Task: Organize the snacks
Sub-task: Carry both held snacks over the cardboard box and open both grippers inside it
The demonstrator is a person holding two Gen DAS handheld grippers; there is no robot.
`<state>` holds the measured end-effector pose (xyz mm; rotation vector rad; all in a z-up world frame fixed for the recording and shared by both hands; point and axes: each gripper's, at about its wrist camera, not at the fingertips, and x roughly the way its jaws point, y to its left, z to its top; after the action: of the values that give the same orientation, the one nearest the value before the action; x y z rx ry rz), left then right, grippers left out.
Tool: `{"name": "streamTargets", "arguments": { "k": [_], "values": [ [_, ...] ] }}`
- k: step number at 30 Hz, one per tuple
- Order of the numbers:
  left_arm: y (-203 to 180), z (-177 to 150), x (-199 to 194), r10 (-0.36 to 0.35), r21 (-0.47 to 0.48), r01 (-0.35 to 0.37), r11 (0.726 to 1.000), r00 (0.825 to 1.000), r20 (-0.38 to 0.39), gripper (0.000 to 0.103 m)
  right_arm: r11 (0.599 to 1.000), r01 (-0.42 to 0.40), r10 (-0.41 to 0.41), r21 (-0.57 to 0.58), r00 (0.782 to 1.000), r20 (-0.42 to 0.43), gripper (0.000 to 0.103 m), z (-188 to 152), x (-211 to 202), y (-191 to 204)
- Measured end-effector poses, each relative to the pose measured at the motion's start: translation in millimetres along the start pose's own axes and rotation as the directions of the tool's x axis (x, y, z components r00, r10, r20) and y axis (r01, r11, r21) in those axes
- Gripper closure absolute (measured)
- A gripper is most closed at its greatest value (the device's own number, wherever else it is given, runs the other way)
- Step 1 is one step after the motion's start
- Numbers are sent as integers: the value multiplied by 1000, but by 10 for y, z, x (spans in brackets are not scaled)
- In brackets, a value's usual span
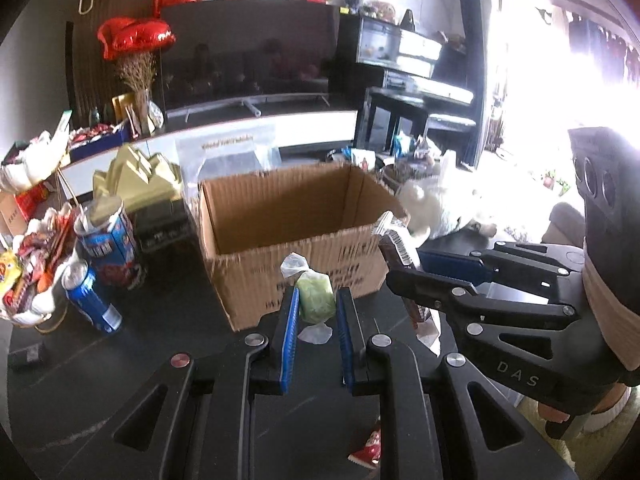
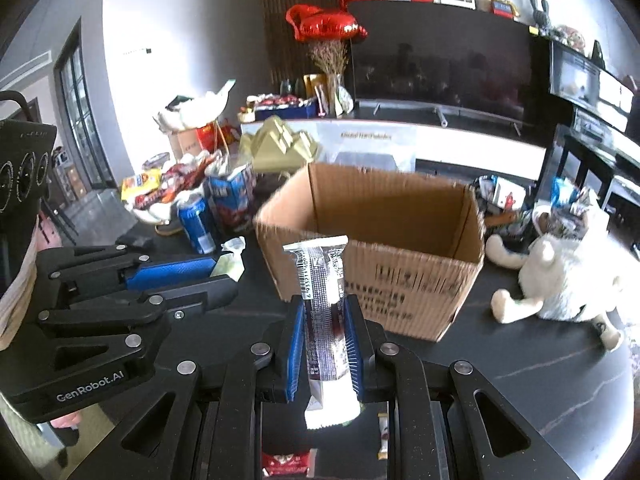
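An open cardboard box (image 1: 292,236) stands on the dark table, also in the right wrist view (image 2: 380,248). My left gripper (image 1: 317,302) is shut on a green wrapped snack (image 1: 316,298) just in front of the box. My right gripper (image 2: 325,316) is shut on a long dark snack bar with white ends (image 2: 324,320), held upright near the box's front wall. The right gripper also shows in the left wrist view (image 1: 404,256), by the box's right corner, and the left gripper shows in the right wrist view (image 2: 228,268).
A blue can (image 1: 90,300), a blue snack tub (image 1: 108,236) and a heap of snack packets (image 1: 28,276) lie left of the box. A white cat (image 2: 560,272) lies right of it. Small red packets (image 2: 286,464) lie on the near table.
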<state>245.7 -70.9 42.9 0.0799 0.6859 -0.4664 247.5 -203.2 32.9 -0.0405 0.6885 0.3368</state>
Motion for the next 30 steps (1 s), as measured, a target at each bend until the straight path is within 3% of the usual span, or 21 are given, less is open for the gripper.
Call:
{"name": "streamTargets", "arguments": {
  "k": [17,30],
  "values": [
    [88,553,49,12,-4,-12,1000,998,60,83,1000,18,-18,7,998,64,82,526,14,-175],
    [203,897,538,27,3,-27,1000,999,32,83,999,51,-50,-16,997,52,82,888,391,-470]
  ]
}}
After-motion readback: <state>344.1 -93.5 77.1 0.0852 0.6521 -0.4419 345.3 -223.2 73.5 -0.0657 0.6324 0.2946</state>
